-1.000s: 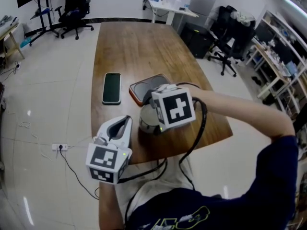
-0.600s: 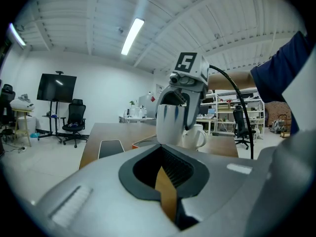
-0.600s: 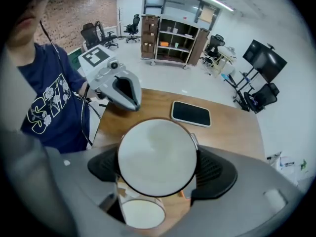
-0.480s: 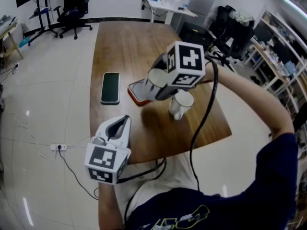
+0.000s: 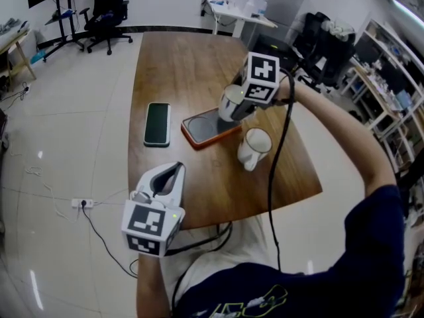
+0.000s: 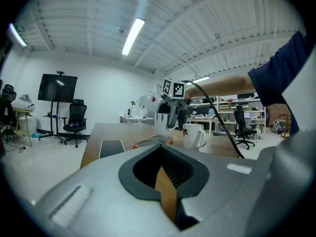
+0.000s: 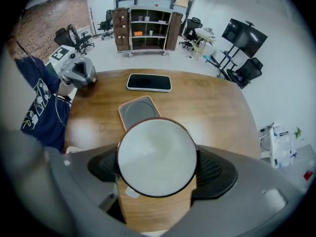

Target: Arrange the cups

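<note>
Tabletop, right tool holds cup, its view shows inside, head view outside

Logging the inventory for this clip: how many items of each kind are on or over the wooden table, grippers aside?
Cups: 2, the held cup in the right gripper and the white mug standing on the table
Phones: 1, the black phone
Pads: 1, the orange-rimmed pad
Total: 4

Holds left gripper at lower left, nearly level, jaws pressed together; stretches right arm toward upper centre, right gripper pointing steeply down, clamping a cup.
</note>
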The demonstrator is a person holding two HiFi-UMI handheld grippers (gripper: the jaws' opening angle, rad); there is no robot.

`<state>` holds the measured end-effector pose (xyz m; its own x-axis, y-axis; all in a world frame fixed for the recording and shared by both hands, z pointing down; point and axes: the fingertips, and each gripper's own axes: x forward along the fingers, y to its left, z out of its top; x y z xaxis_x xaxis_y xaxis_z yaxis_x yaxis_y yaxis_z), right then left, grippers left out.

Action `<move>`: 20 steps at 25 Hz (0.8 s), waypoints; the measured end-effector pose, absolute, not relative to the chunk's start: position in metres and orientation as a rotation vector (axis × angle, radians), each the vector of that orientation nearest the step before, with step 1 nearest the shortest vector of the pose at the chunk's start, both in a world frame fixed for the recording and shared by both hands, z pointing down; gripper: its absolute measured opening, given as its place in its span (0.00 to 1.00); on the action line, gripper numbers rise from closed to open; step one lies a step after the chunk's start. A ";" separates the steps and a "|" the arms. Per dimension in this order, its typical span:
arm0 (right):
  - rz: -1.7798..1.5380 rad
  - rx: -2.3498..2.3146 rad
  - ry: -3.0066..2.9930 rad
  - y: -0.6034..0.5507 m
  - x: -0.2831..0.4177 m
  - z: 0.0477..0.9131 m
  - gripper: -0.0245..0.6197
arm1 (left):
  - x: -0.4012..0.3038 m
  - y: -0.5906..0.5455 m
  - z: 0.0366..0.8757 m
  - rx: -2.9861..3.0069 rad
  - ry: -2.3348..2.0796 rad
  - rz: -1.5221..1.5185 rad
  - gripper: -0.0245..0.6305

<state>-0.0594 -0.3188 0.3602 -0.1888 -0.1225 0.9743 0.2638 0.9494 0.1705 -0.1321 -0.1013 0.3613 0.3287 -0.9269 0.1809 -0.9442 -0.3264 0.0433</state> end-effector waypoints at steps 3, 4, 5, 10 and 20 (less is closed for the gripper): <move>-0.342 -0.111 -1.704 -0.323 -0.058 0.367 0.66 | -0.133 -0.101 0.361 2.443 -1.734 0.187 0.04; -0.338 -0.113 -1.698 -0.323 -0.058 0.370 0.66 | -0.133 -0.101 0.361 2.443 -1.734 0.185 0.04; -0.334 -0.116 -1.692 -0.323 -0.059 0.372 0.66 | -0.133 -0.101 0.360 2.440 -1.734 0.179 0.04; -0.306 -0.114 -1.660 -0.326 -0.060 0.382 0.66 | -0.130 -0.102 0.359 2.427 -1.737 0.159 0.04; -0.308 -0.043 -1.825 -0.326 -0.064 0.378 0.78 | -0.134 -0.102 0.360 2.442 -1.734 0.181 0.04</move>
